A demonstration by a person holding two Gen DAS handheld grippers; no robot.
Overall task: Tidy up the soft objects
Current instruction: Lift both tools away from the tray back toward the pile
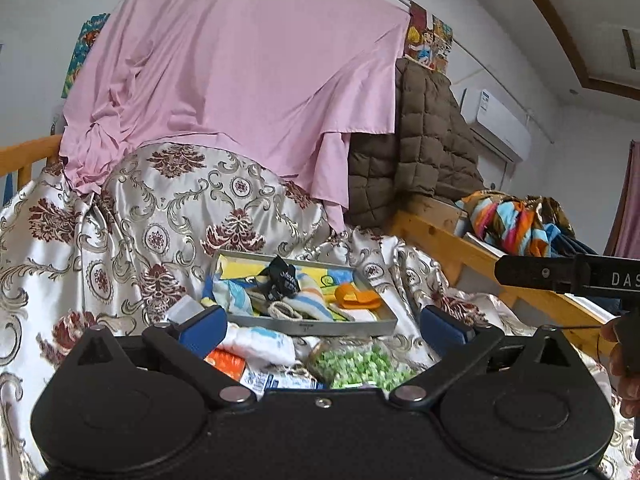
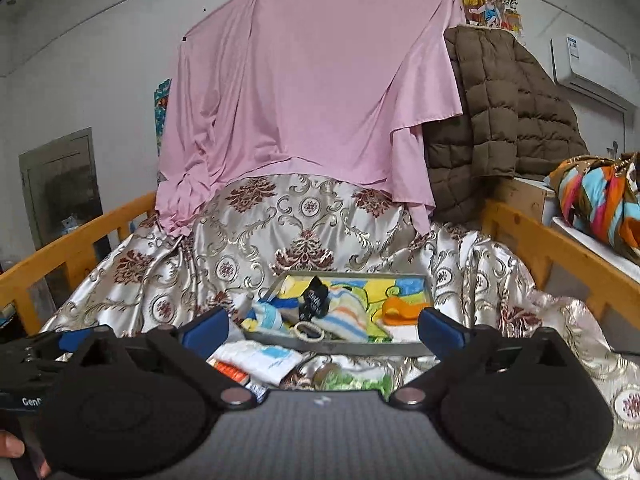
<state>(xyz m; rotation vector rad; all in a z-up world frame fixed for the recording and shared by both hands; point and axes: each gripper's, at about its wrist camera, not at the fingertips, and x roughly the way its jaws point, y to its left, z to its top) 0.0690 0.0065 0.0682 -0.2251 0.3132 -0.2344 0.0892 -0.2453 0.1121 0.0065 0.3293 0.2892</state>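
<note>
Left wrist view: the left gripper [image 1: 322, 326] hangs above a brocade bedspread [image 1: 120, 240], its blue-padded jaws spread wide with nothing gripped. Ahead of them a grey tray [image 1: 344, 326] rests on the bedspread, filled with soft things: a black tag [image 1: 285, 280], a striped cloth [image 1: 310, 300], an orange cloth [image 1: 356, 298], a coil of rope [image 1: 285, 312], all lying on a yellow and blue cloth [image 1: 320, 274]. Nearer the camera, outside the tray, lie a white cloth [image 1: 264, 342], an orange packet [image 1: 226, 362] and a green speckled thing [image 1: 356, 366], seen between the jaws. At the right edge part of the right gripper [image 1: 560, 274] reaches in, with a hand [image 1: 622, 364] below it. Right wrist view: the right gripper [image 2: 322, 326] also stands with its jaws wide apart and empty, pointing at the same tray [image 2: 336, 346]; the black tag [image 2: 314, 298], striped cloth [image 2: 346, 320] and orange cloth [image 2: 404, 310] lie in it, and the white cloth [image 2: 264, 360] lies just before its near rim. Part of the left gripper [image 2: 36, 354] shows at the left edge, fingers [image 2: 12, 446] below it. Behind the tray the bedspread rises over a mound, with a pink sheet [image 2: 312, 92] draped over it from a line on the wall, a brown quilted coat [image 2: 492, 120] beside it to the right, and wooden rails [image 2: 560, 252] along both sides.
</note>
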